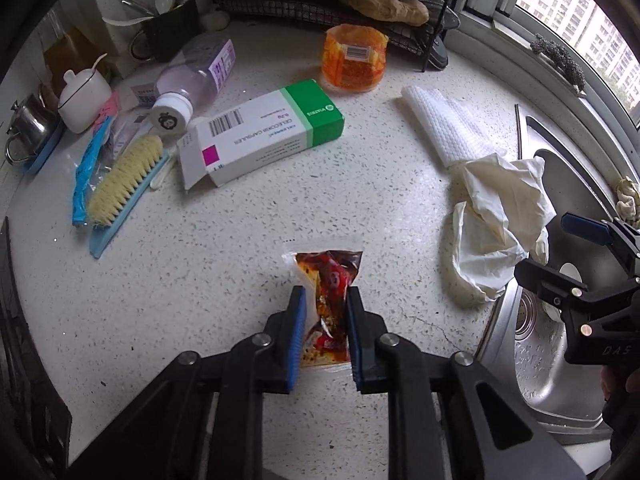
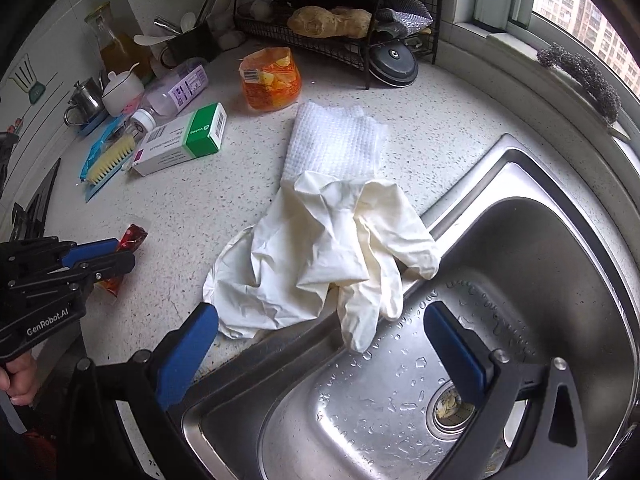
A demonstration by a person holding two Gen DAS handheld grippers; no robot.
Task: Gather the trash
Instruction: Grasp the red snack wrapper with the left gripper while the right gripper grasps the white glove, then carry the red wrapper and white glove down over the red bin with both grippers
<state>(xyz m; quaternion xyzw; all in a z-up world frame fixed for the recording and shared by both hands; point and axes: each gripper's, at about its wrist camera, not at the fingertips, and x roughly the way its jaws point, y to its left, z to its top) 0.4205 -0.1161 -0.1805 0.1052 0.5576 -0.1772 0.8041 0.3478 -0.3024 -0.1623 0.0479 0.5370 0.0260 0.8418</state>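
A small clear sauce packet [image 1: 328, 268] with red and brown contents lies on the speckled counter [image 1: 240, 240]. My left gripper [image 1: 326, 294] is shut on it, one blue pad pressing each side. The right wrist view shows the same packet [image 2: 134, 236] sticking out past the left gripper [image 2: 120, 254]. Crumpled white latex gloves [image 2: 320, 240] hang over the sink's rim. My right gripper [image 2: 320, 312] stands wide open just in front of them, holding nothing. The gloves [image 1: 492, 240] and the right gripper [image 1: 541, 246] also appear at the right of the left wrist view.
A steel sink [image 2: 520, 240] with water drops fills the right. On the counter lie a white-and-green medicine box [image 1: 260, 132], an orange wrapper [image 1: 354, 60], a folded white cloth [image 1: 444, 124], a tipped bottle [image 1: 196, 76] and a brush [image 1: 124, 180]. A wire rack [image 2: 340, 40] stands behind.
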